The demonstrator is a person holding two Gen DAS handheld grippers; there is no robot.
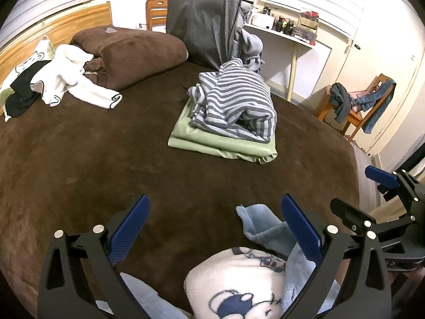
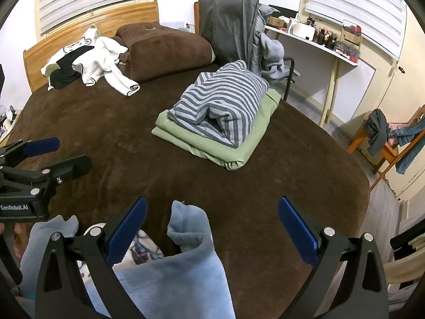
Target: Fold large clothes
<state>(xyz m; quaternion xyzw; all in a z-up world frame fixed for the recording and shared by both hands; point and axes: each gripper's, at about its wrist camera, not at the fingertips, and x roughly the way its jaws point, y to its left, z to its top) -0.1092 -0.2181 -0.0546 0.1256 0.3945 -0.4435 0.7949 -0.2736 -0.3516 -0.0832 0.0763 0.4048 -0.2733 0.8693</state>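
Note:
A light blue fleece garment [image 1: 265, 228] with a white cartoon print [image 1: 233, 287] lies bunched at the near edge of the brown bed [image 1: 106, 164]. My left gripper [image 1: 215, 212] is open above it, and a blue corner reaches up beside its right finger [image 1: 300, 228] without being clamped. My right gripper [image 2: 212, 212] is open too, with a blue sleeve end [image 2: 186, 223] standing loose between its fingers. Each gripper shows in the other's view: the right one [image 1: 358, 194] at the right edge, the left one [image 2: 71, 151] at the left edge, both with jaws apart.
A striped grey garment [image 2: 220, 98] lies folded on a folded green sheet [image 2: 233, 151] mid-bed. A white garment [image 2: 106, 61] and a dark one lie by the wooden headboard, next to a brown folded blanket [image 2: 167, 50]. A grey-draped chair, shelf and clothes-hung wooden chair [image 2: 385, 138] stand right.

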